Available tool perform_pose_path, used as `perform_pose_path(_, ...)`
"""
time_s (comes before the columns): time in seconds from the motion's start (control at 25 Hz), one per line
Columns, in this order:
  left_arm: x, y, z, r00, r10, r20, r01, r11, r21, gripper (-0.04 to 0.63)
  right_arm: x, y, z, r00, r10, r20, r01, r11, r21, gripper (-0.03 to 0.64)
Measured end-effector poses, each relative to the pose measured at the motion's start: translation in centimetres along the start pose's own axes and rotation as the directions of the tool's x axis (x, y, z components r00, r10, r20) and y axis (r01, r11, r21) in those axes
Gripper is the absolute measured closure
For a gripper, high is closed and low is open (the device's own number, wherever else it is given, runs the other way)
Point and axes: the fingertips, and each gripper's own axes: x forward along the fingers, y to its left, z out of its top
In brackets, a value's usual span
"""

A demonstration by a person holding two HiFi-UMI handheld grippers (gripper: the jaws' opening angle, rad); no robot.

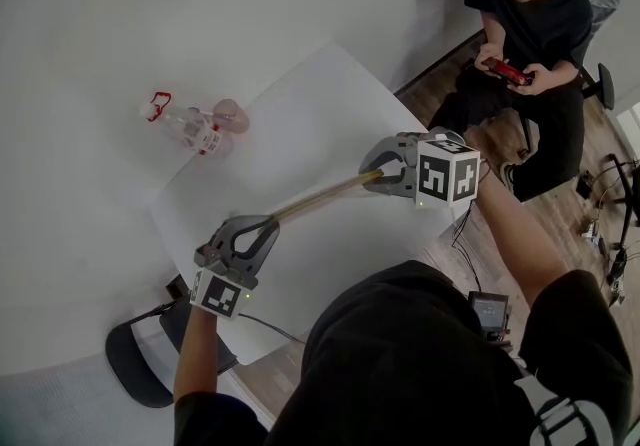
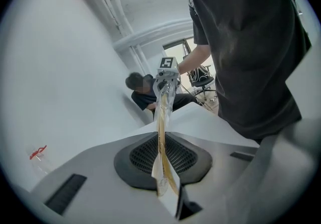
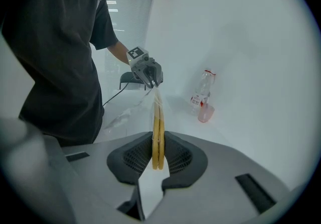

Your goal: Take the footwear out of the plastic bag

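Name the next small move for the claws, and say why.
Probably draw the right claw away from the left claw: it is shut on the footwear, the left one on the bag at its far end, all taut between them, so a pull should slide the footwear out.

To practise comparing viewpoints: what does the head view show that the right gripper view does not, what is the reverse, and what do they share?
Only the head view: a seated person holding a red phone. Only the right gripper view: a window blind, and the tan footwear seen edge-on as two soles between the shut jaws of the right gripper. Both: the left gripper gripping the plastic bag; the bottle; the pink cup.
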Motion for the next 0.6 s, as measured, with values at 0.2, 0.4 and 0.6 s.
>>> perform_pose_path(0.2, 0.8, -0.3, -1.0, 0.999, -0.007, -0.041, 0.007, 1.000, -0.017, 0.540, -2.0, -0.3, 0.6, 0.998, -0.047, -0.035, 0.045, 0.997, -0.057, 0.549)
perform_pose_path(0.4, 0.5, -0.5, -1.6, 0.998, -0.006, -0.068, 0.005, 1.000, -0.024, 0.551, -3.2, -0.3, 0.5, 0.997, -0.069, -0.034, 0.067, 0.996, -0.063, 0.549)
perform_pose_path(0.6, 0.4, -1.0, -3.4, 0.995, -0.011, -0.095, 0.007, 0.999, -0.050, 0.561, -4.8, 0.0, 0.1, 0.994, -0.093, -0.065, 0.089, 0.994, -0.062, 0.549)
